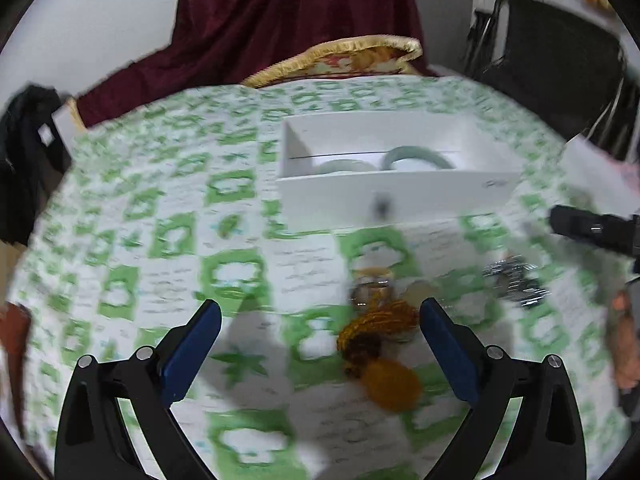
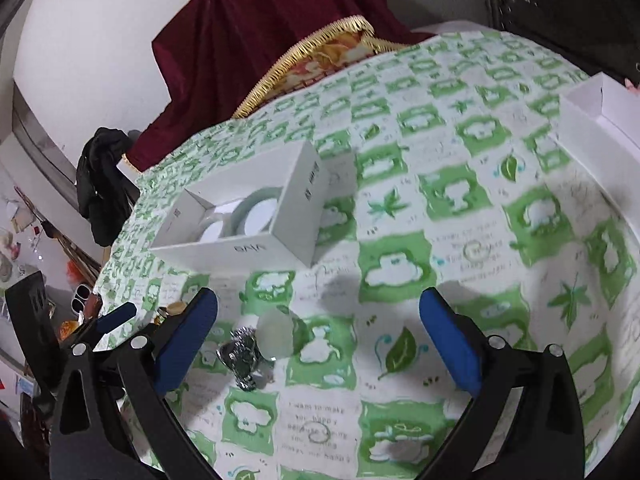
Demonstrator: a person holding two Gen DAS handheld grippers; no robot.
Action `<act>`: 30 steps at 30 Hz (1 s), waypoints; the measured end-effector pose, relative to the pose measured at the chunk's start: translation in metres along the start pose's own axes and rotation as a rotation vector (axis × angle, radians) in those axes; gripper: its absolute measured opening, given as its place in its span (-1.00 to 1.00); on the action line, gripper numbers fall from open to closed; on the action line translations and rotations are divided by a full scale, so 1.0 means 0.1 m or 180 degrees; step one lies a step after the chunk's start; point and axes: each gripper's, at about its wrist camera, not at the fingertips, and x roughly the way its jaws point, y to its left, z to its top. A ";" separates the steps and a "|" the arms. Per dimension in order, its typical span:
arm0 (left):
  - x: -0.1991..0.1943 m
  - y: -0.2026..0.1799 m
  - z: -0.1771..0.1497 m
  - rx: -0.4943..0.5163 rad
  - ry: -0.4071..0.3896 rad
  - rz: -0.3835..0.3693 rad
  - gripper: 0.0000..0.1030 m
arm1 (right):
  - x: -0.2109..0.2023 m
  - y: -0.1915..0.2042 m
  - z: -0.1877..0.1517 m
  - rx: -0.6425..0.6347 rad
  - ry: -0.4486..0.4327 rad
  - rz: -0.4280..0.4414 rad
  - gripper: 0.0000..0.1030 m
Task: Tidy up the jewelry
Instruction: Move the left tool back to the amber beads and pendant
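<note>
Both claws are hanging spread wide, gripping nothing, over the green-checked desk (image 2: 460,208); the left claw (image 1: 320,344) is framing amber beads (image 1: 380,332); the white box (image 1: 400,196) is sitting beyond; the right claw (image 2: 318,338) is nearing a silver watch (image 2: 240,354); maroon drapery (image 1: 296,12) is hanging behind.

green-patterned tablecloth (image 2: 460,208) – maroon cloth (image 1: 296,12) behind, black chair (image 1: 560,60)
</note>
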 end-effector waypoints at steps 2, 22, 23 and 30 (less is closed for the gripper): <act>-0.01 0.08 -0.01 -0.0022 -0.0021 0.0225 0.93 | 0.02 0.02 -0.03 -0.0059 0.0030 -0.0074 0.91; -0.20 0.34 -0.12 -0.0220 -0.0077 -0.0173 0.93 | 0.17 0.22 -0.11 -0.0534 0.0110 -0.0605 0.92; -0.20 0.23 -0.13 -0.0058 -0.0084 -0.0132 0.93 | 0.17 0.23 -0.12 -0.0544 0.0114 -0.0615 0.92; -0.01 0.22 -0.16 0.0053 0.0138 0.0242 0.93 | 0.20 0.26 -0.13 -0.0617 0.0146 -0.0693 0.92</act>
